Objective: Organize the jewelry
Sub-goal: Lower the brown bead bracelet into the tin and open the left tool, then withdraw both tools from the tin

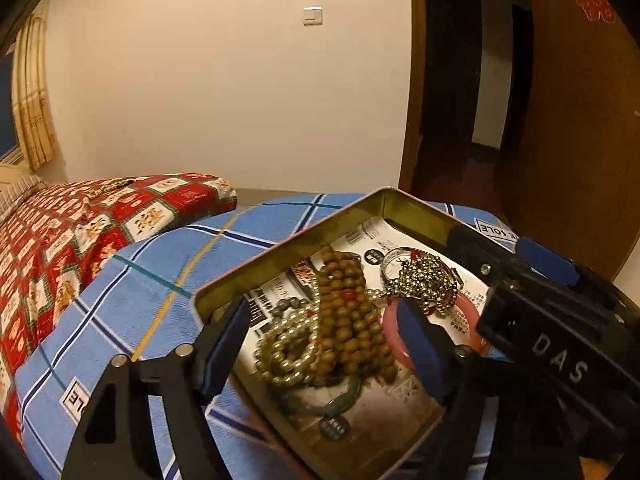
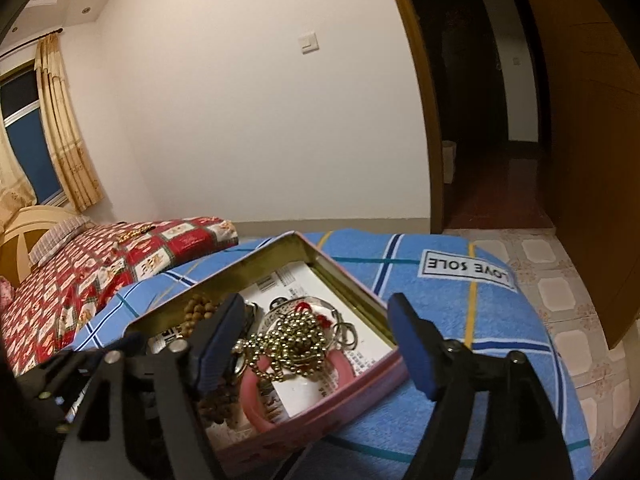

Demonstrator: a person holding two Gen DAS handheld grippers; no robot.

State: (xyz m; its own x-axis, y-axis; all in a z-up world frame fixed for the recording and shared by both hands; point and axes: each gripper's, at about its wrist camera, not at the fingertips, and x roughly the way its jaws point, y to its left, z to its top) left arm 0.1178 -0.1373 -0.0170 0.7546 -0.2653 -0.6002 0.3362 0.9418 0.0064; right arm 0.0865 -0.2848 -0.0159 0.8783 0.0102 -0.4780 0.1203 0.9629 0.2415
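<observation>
Plainly, both pairs of jaws stand wide apart and grip nothing. The left gripper (image 1: 324,344) hangs over the open tin (image 1: 296,236), one blue pad at its near-left wall, the other above the pink bangle (image 1: 394,330). The right gripper (image 2: 316,348) straddles the tin's right end; its body, lettered "DAS", crosses the left view at 4 o'clock. Inside the tin, on printed paper, lie one pink bangle, one brown wooden bead string (image 1: 352,304), one gold ball chain (image 1: 424,284), one pale pearl-like strand (image 1: 288,348) and one dull green bangle (image 1: 340,400). The tin sits on a blue checked blanket (image 2: 460,320) on the bed, labelled "LOVE SOLE" at 1 o'clock. A red patterned quilt (image 2: 80,272) lies at 10 o'clock.
</observation>
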